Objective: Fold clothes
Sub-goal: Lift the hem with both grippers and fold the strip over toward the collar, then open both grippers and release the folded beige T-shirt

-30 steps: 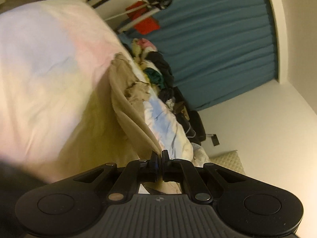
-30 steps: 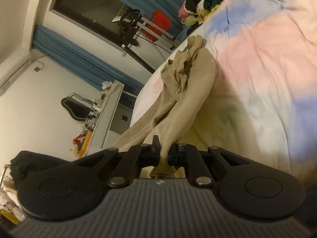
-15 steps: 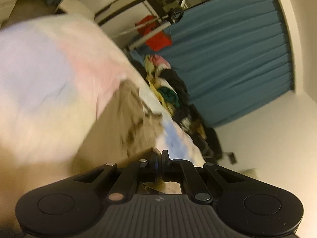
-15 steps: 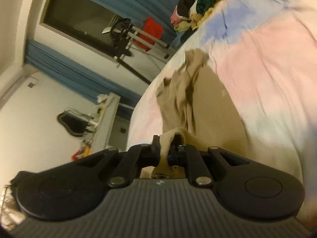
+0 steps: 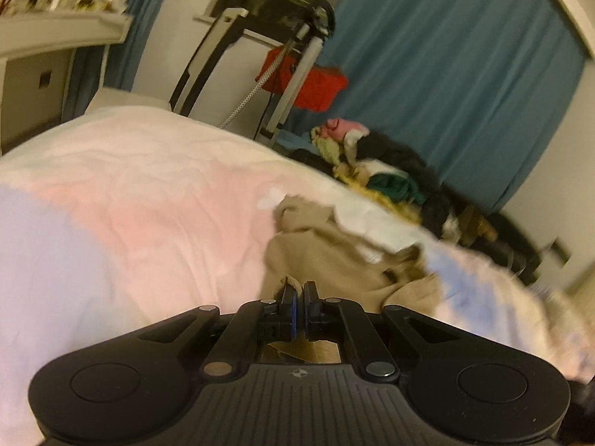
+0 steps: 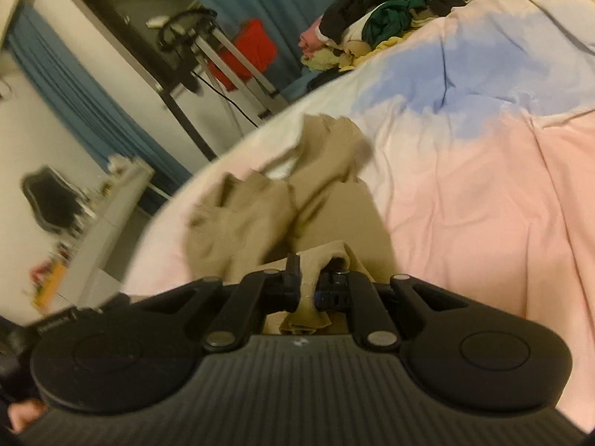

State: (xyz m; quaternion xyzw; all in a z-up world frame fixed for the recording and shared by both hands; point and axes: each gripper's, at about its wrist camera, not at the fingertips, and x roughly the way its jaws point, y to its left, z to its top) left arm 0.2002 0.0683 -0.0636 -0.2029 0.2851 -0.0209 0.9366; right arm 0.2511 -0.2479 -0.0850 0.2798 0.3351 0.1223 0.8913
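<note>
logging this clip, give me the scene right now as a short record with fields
surface: bed cover, pastel pink, blue and white
garment: tan trousers, crumpled, lying on the cover
left gripper: shut on a tan edge of the trousers
right gripper: shut on a bunched tan fold of the trousers
other laundry: mixed clothes pile at the far end of the bed
background: teal curtain, red cloth on a metal frame
fold state: not yet folded flat

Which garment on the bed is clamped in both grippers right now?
The tan trousers, alone on the pastel duvet; the other clothes sit heaped at the far edge, untouched.
</note>
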